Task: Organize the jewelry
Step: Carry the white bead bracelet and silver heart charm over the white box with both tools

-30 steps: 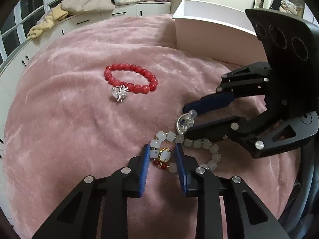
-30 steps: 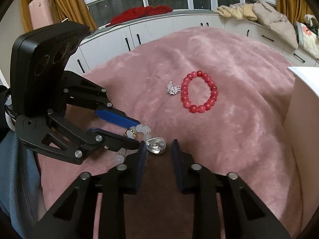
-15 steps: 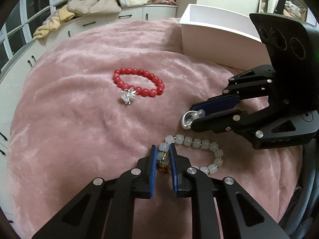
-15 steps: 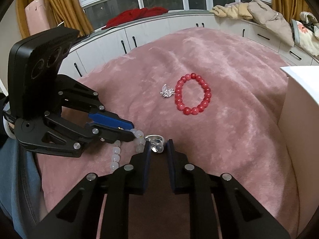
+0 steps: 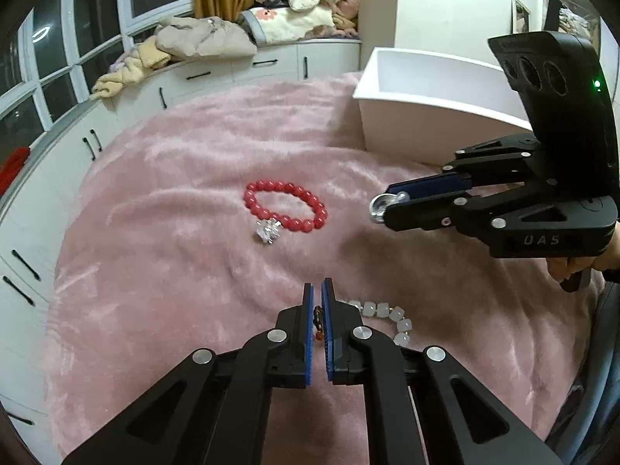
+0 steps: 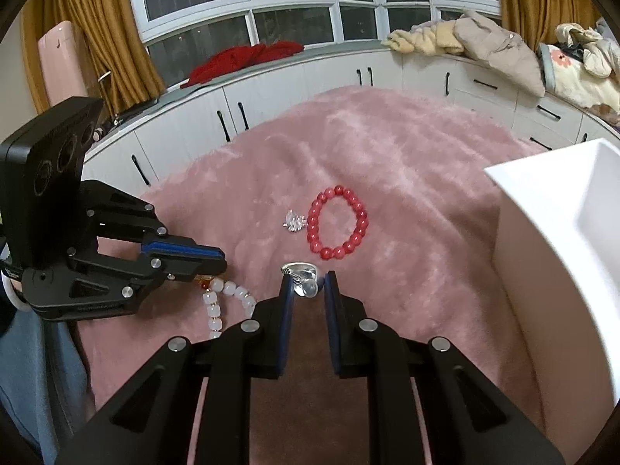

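Observation:
My left gripper [image 5: 318, 290] is shut on the white bead bracelet [image 5: 387, 316] at its gold and red charm, and the beads hang to the right of the jaws. It also shows in the right wrist view [image 6: 224, 298]. My right gripper [image 6: 308, 281] is shut on a silver ring [image 6: 304, 277] and holds it above the blanket; the ring also shows in the left wrist view [image 5: 381, 205]. A red bead bracelet [image 5: 286, 207] lies on the pink blanket with a crystal silver ring [image 5: 268, 229] touching its near side.
A white open box [image 5: 434, 116] stands on the blanket at the back right, and it also shows in the right wrist view [image 6: 562, 232]. White cabinets [image 6: 310, 89] with piled clothes ring the pink blanket [image 5: 174, 232].
Both grippers closed, the left on the white bracelet's charm and the right on the silver ring. Both then lifted, the right carrying the ring up and away from the white bracelet.

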A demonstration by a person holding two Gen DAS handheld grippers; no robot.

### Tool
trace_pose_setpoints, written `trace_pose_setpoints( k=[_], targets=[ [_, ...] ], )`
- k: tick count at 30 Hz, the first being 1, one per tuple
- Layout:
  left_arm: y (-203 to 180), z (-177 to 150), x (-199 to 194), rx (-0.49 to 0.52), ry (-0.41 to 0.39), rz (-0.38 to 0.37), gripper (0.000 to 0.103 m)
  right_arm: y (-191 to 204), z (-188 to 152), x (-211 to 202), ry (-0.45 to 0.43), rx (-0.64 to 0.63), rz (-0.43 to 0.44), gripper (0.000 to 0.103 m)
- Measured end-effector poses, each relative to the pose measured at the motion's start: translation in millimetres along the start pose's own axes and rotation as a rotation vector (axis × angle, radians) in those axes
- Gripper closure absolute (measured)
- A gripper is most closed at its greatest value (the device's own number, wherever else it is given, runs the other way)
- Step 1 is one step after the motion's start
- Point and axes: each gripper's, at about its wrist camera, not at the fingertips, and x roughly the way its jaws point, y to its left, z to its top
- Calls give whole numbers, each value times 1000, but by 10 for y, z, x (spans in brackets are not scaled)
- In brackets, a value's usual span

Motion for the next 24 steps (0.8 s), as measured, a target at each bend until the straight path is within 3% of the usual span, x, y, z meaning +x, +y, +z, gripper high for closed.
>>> trace_pose_setpoints(
  k=[17, 24],
  targets=[
    [-13, 416, -515, -31, -66, 46, 94, -127, 259, -702, -158, 61, -40, 86],
    [-122, 764, -700, 10, -93, 71, 94, -234, 324, -1039, -210, 77, -75, 86]
  ],
)
